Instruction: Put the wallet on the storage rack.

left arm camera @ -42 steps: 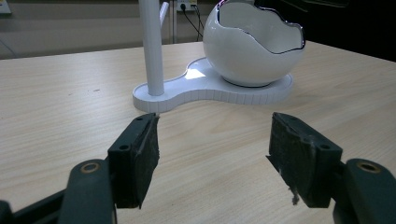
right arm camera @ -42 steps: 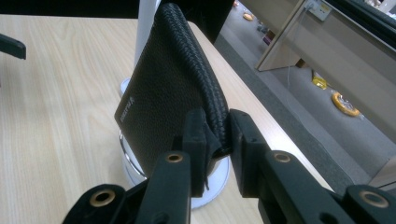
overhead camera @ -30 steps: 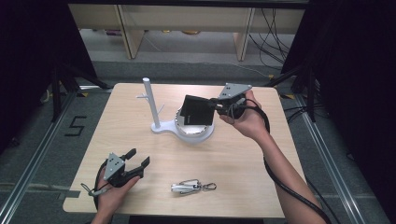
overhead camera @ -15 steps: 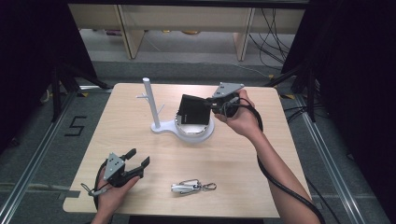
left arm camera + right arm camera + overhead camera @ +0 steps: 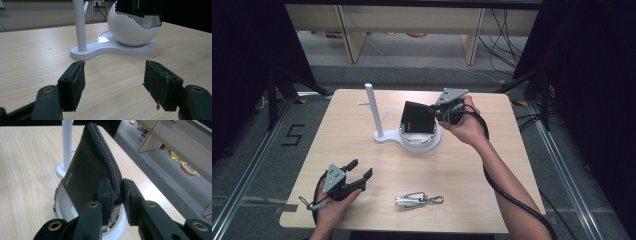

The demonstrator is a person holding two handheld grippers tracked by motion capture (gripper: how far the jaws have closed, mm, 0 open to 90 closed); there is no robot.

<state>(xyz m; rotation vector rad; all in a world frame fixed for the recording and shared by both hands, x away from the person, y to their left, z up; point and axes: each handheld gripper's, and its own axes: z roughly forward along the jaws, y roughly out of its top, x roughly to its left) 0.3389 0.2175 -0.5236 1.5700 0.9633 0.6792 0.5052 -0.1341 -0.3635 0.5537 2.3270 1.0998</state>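
A black leather wallet (image 5: 418, 117) hangs tilted over the round white bowl (image 5: 428, 141) of a white stand. My right gripper (image 5: 435, 113) is shut on the wallet's folded edge (image 5: 110, 173), and the wallet's lower end dips into the bowl (image 5: 58, 202). A white post (image 5: 373, 107) with short pegs rises from the same stand's left end. At the near left my left gripper (image 5: 361, 170) rests open on the table with nothing between its pads (image 5: 75, 82). It faces the post (image 5: 79, 25) and the bowl (image 5: 133, 27). A silver key clip (image 5: 417, 200) lies near the front edge.
The light wooden table (image 5: 487, 165) has bare room between the stand and the key clip. A cable trails from my right gripper along the forearm (image 5: 502, 185). Beyond the table's far edge are shelf legs and floor cables.
The right gripper has carried the wallet left and down, so it now stands over and into the bowl. The left gripper has stayed put.
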